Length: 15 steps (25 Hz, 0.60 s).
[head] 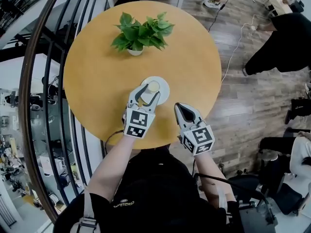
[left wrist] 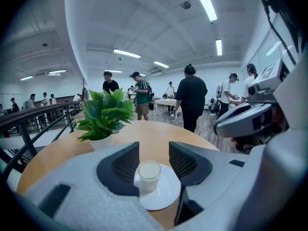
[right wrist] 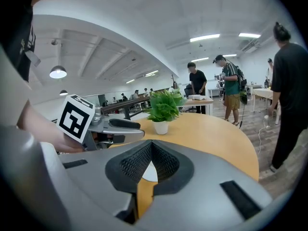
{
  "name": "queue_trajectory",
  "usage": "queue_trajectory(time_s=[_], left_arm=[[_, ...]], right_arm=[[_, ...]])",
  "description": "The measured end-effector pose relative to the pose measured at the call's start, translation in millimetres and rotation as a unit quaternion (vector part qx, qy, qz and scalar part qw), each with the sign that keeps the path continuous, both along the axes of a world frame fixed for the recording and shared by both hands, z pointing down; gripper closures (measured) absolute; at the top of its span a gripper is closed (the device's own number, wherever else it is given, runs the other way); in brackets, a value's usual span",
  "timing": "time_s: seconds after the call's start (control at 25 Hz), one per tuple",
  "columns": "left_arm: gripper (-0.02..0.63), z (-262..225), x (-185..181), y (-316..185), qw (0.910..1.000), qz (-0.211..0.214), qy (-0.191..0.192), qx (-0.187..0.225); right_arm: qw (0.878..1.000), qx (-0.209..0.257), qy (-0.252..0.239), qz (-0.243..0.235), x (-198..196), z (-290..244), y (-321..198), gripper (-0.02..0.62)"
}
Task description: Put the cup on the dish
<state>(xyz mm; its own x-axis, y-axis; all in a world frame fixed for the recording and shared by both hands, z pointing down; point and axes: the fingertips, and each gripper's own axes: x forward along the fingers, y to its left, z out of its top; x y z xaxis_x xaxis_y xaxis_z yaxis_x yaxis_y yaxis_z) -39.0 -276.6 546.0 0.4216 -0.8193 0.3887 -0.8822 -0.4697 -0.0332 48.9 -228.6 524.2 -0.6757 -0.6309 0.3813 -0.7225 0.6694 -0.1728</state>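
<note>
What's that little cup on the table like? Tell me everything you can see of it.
The cup is small, round and straight-sided, pale milky white, maybe frosted glass or plastic. It stands upright on a white dish, off-centre, on the round wooden table. Only the dish touches it; the open jaws of the left gripper frame it without pressing on it.

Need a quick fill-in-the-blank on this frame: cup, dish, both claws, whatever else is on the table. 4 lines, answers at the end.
1. The cup stands upright on the white ____.
2. On the left claw the jaws are ____, with the cup showing between them.
3. On the right claw the jaws are ____, with nothing between them.
4. The only other thing on the round table is a potted ____.

Answers: dish; open; shut; plant
</note>
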Motion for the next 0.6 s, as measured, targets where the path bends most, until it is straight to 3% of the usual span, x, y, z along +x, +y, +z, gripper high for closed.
queue_trajectory(time_s=[0.32, 0.6], left_arm=[[0.543, -53.8, -5.3, 18.1, 0.9994, -0.02, -0.007, 0.025], [0.592, -95.2, -3.3, 31.5, 0.9985, -0.026, -0.009, 0.047]], right_arm=[[0.997, 0.071, -0.013, -0.017, -22.7, -65.7, -12.7, 0.598], [0.992, 0.119, -0.02, -0.03, -39.4, -115.2, -8.6, 0.598]])
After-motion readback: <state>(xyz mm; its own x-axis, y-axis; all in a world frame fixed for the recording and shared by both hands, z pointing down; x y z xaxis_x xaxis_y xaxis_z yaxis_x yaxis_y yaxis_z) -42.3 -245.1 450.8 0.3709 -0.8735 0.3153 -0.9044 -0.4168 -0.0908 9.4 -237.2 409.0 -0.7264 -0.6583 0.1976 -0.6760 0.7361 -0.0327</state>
